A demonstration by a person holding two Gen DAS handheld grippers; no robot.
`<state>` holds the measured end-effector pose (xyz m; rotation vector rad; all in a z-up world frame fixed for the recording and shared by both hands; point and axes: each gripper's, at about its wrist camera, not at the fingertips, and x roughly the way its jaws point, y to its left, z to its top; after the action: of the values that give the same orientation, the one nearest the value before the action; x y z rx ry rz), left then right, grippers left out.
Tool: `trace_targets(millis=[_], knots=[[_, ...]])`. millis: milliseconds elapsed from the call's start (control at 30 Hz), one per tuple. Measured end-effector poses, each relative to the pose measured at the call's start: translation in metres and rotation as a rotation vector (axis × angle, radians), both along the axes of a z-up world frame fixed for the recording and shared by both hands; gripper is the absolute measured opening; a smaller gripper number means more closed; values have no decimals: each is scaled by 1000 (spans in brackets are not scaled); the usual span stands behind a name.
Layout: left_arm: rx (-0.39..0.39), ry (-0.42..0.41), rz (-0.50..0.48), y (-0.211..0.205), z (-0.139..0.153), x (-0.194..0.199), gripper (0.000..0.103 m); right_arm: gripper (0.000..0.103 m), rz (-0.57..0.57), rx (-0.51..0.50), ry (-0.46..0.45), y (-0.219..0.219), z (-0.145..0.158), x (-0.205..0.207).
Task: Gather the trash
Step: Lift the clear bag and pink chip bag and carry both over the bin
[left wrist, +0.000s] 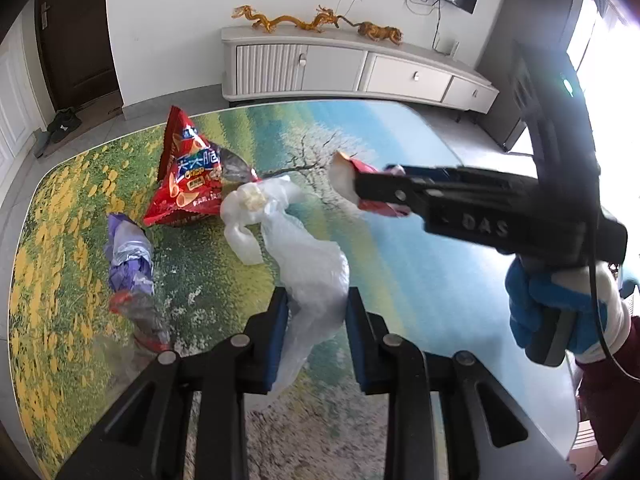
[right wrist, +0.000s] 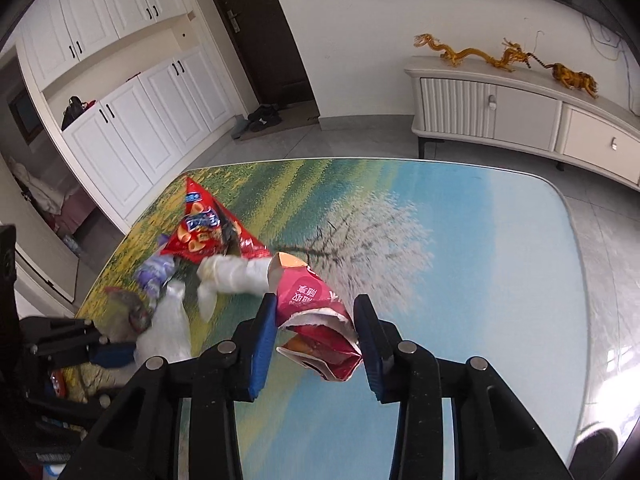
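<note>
The left gripper point(left wrist: 316, 312) clamped the clear plastic bag point(left wrist: 308, 264). The right gripper point(right wrist: 316, 320) pinched a pink wrapper point(right wrist: 316, 312) just right of the bag. The bag's length ran away from the left jaws.

Right claw point(right wrist: 316, 320) clamped on a torn red packet point(right wrist: 316, 312) above the landscape-printed table point(right wrist: 480, 280)
</note>
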<state>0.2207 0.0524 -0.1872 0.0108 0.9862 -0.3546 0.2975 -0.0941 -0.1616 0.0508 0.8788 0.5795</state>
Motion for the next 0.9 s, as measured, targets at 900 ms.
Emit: trace_targets(millis=[900], knots=[[-57,-60,115,-11,38,-76,27,36,-129,-226,-220,-19,50,-153]])
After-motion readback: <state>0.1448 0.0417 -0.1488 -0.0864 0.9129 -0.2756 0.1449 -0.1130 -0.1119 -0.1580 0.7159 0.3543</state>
